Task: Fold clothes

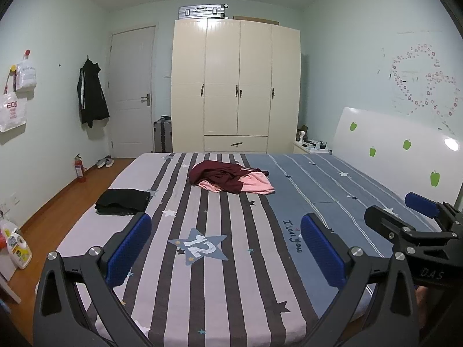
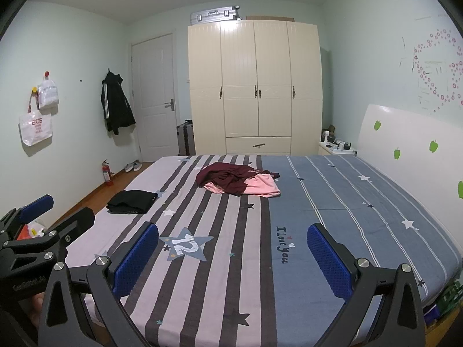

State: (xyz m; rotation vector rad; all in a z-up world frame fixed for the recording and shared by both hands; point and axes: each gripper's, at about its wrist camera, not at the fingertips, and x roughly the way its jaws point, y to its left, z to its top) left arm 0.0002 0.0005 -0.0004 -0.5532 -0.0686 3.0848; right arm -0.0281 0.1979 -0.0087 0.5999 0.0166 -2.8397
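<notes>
The bed [image 1: 220, 274] serves as the landmark: a wide mattress under a sheet that is pink with dark stripes on one half and blue with thin white lines on the other, printed with stars, a "12" and "I Love you".

The left gripper [image 1: 225, 248] hovers over the near edge of the bed, its 2 blue-padded fingers [image 1: 130, 248] spread wide apart with nothing between them, so it is released and empty. The right gripper [image 2: 231, 256] hangs just beside it over the same near edge, likewise spread wide and holding nothing. Each wrist view catches the other gripper at its side edge.

Toward the far side of the bed, about midway across where stripes meet blue, lies a crumpled maroon garment [image 1: 220, 175] heaped on top of a pink garment [image 1: 256, 183]; the 2 touch and overlap, both unfolded. Well apart from them, near the bed's left edge, sits a black folded garment [image 1: 123, 201], flat and squared.

Beyond the far edge of the bed stands a cream wardrobe [image 1: 235, 84] with 4 doors, a silver suitcase [image 1: 202, 11] on its top. Left of the bed, a black jacket [image 1: 91, 95] hangs on the wall beside a white door [image 1: 131, 92], and a red fire extinguisher [image 1: 79, 167] stands on the floor. At the bed's right end rises a white headboard [image 1: 390, 150] with green apple stickers.
</notes>
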